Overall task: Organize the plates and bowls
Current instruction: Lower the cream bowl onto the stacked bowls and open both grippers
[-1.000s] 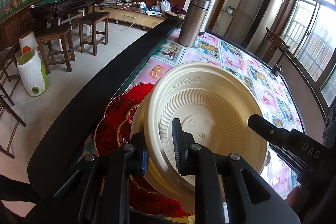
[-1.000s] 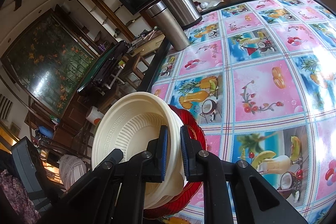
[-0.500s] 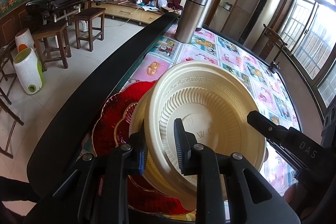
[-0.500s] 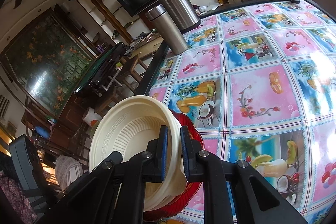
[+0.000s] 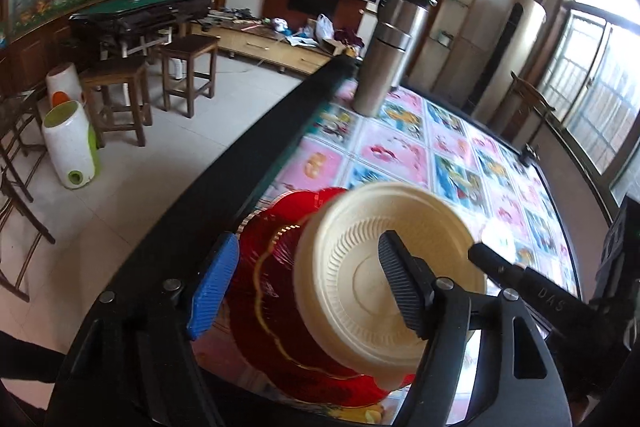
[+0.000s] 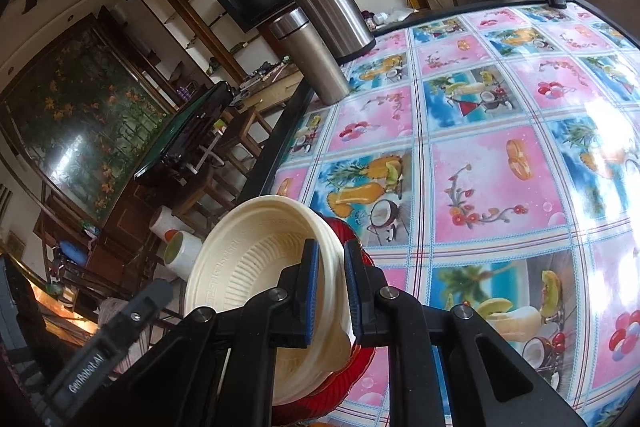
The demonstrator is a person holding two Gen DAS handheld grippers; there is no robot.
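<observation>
Since the earlier frames the left gripper (image 5: 308, 283) has let go: its jaws, then nipped on the near rim of the cream bowls, now stand wide apart, blue pad (image 5: 214, 285) far out to one side and black ribbed pad (image 5: 402, 287) in front of the bowl's well, with nothing between them. It also sits higher and further back, so the bowls look smaller in its view.

The right gripper (image 6: 329, 291) has the whole load. Its jaws are nearly closed on the wall and rim of the stack of cream bowls (image 6: 256, 267), one pad inside, one outside. A pinch at one edge explains the tilt: the stack leans, its open face turned toward the left gripper (image 6: 120, 331), which shows at the lower left of the right wrist view. Whether the far side of the stack touches anything I cannot tell.

Under the cream bowls (image 5: 384, 267) lies the red scalloped plate (image 5: 280, 299) with its gold trim, flat on the table (image 6: 500, 171) close to the dark edge rail (image 5: 256, 163). Nesting bowls over the plate makes sense as one tidy pile.

Two steel thermos flasks (image 6: 320, 27) stand well away at the table's far end, clear of the work.

My guess is that the stack is about to be lowered square onto the plate; the edge grip could let it swing.
</observation>
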